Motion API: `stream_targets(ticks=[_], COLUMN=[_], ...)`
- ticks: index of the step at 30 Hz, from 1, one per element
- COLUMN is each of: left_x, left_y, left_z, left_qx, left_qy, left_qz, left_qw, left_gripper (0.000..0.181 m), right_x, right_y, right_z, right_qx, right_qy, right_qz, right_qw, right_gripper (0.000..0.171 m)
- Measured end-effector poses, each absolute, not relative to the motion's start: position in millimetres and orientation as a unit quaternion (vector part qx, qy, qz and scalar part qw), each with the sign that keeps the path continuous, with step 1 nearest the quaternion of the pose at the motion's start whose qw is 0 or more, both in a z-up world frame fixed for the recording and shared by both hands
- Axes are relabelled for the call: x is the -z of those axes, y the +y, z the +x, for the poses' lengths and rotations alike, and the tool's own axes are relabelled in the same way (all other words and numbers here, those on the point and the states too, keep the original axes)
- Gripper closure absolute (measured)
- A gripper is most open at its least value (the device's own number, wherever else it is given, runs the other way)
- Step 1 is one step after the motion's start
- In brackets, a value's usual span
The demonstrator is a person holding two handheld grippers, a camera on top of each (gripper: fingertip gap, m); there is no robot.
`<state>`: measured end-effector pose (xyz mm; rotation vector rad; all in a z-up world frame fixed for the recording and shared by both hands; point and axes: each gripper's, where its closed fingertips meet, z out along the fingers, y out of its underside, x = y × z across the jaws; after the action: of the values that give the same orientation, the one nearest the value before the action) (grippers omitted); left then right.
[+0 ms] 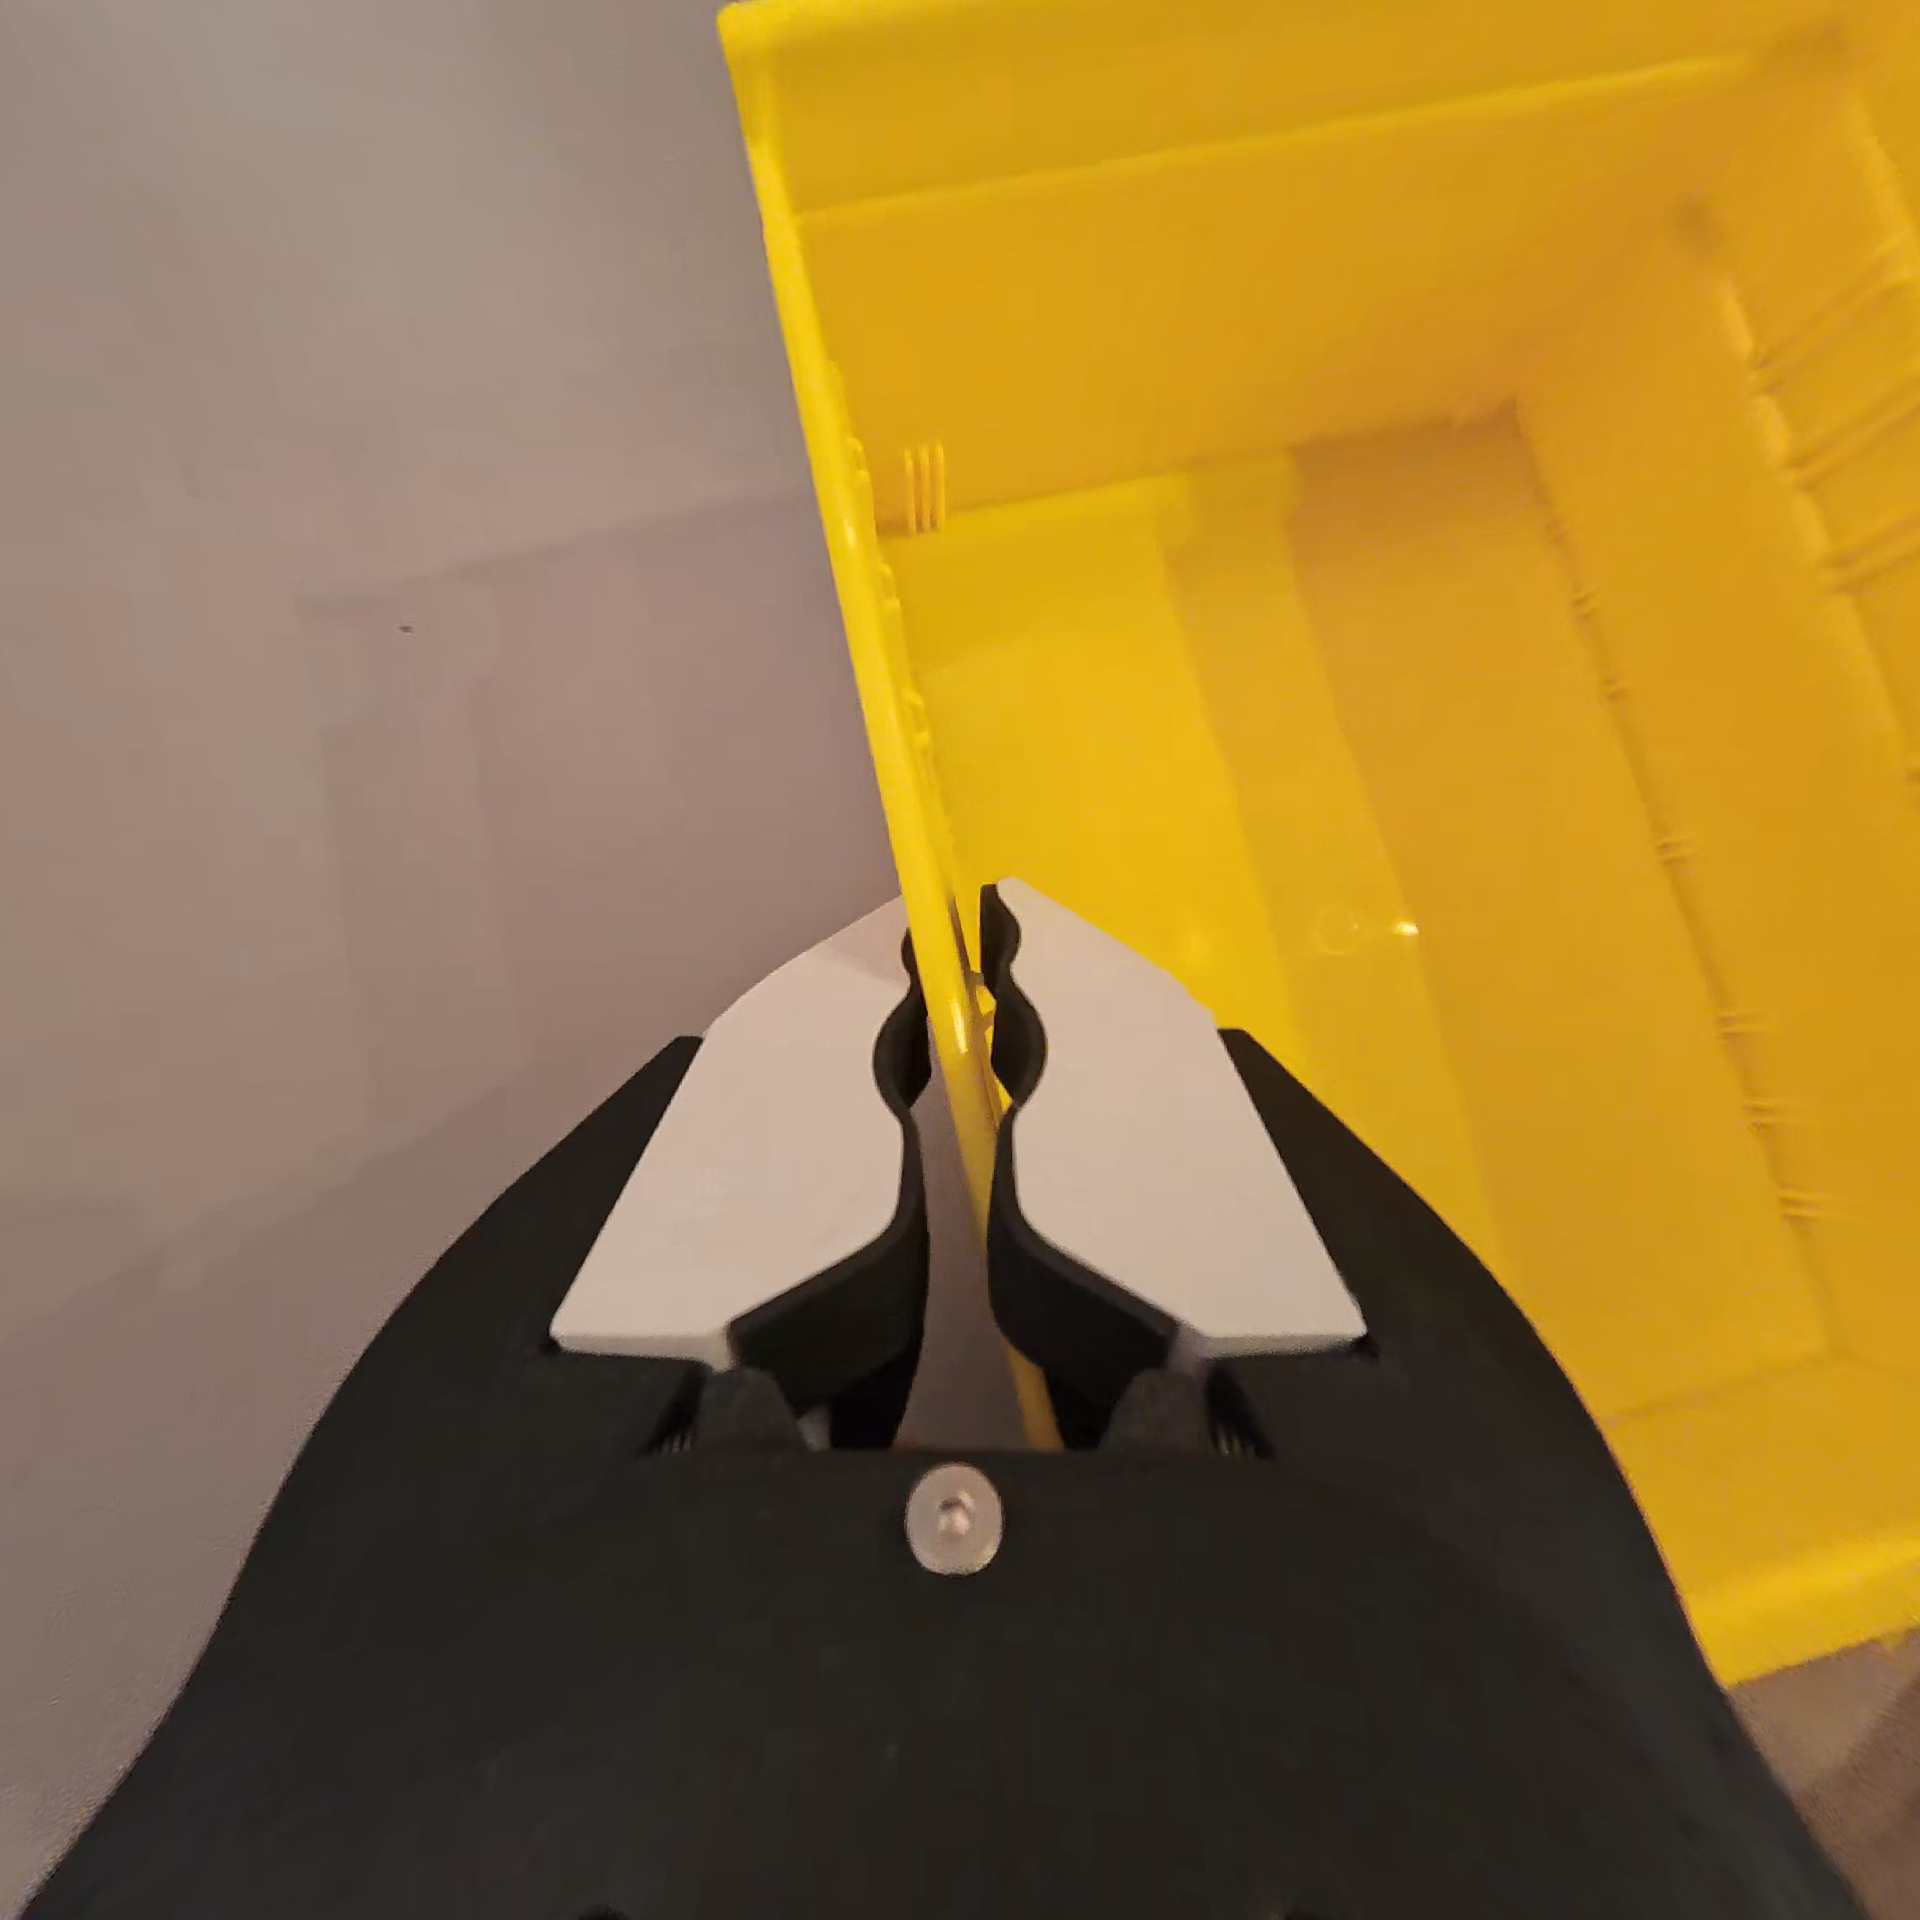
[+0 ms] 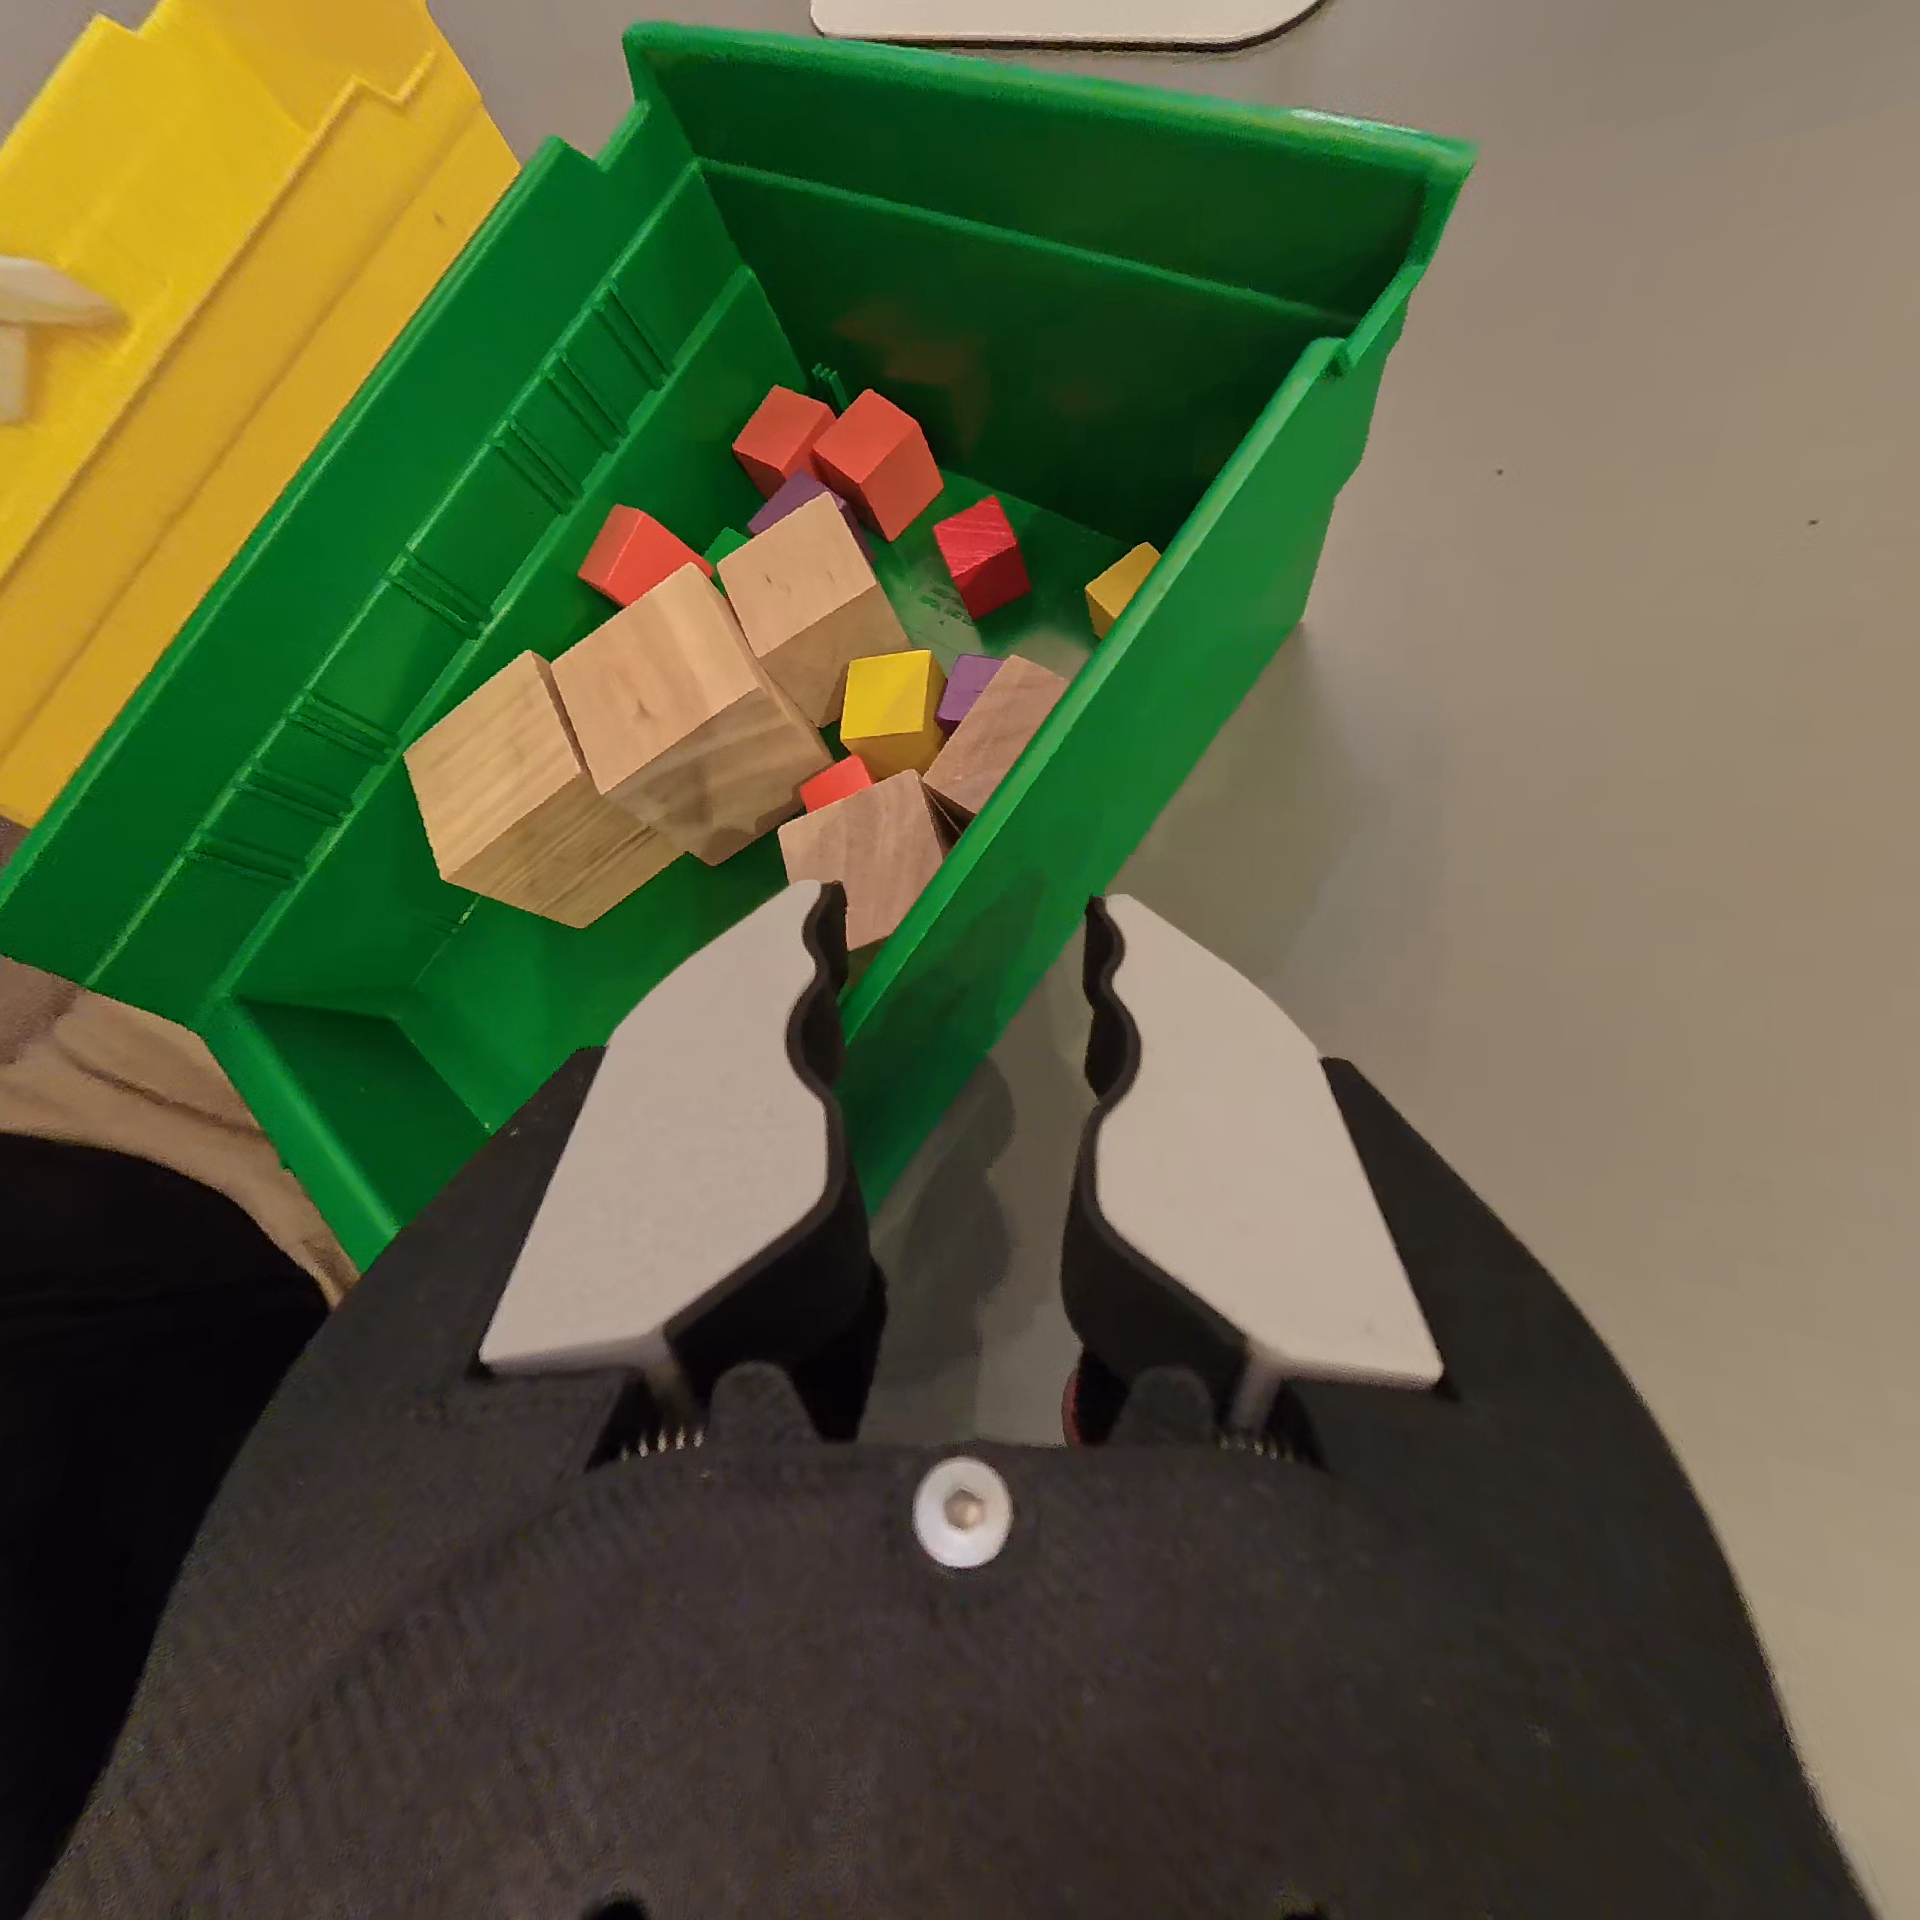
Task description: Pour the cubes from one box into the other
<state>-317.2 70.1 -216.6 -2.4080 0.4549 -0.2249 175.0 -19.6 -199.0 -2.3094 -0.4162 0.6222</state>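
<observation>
Smooth wooden cubes [image 2: 665, 717] in ribbed green box [image 2: 1039, 260]

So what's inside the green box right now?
The green box holds natural wooden blocks and small red, yellow and purple cubes. The blocks and the right claw cover some cubes.

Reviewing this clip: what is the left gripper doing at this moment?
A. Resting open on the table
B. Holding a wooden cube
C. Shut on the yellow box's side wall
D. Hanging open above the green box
C: in the left wrist view the left gripper has its jaws closed on the thin wall of the yellow box.
</observation>
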Motion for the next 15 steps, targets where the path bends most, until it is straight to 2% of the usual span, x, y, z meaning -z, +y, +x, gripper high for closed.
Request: stream_targets(ticks=[5,15], left_x=[188,73], left_y=[70,45], left_z=[-349,-439], left_qx=[0.112,0.106], left_qy=[0.14,0.051], left_qz=[-0.91,-0.852], left_qw=[0.375,0.511], left_gripper=[0.175,0.174], right_x=[195,196], right_y=[-10,34], right_z=[154,56], right_qx=[-0.256,-0.275], right_qy=[-0.148,-0.212], right_qz=[-0.882,-0.866], right_qw=[0.367,0.359], right_gripper=[0.147,0.148])
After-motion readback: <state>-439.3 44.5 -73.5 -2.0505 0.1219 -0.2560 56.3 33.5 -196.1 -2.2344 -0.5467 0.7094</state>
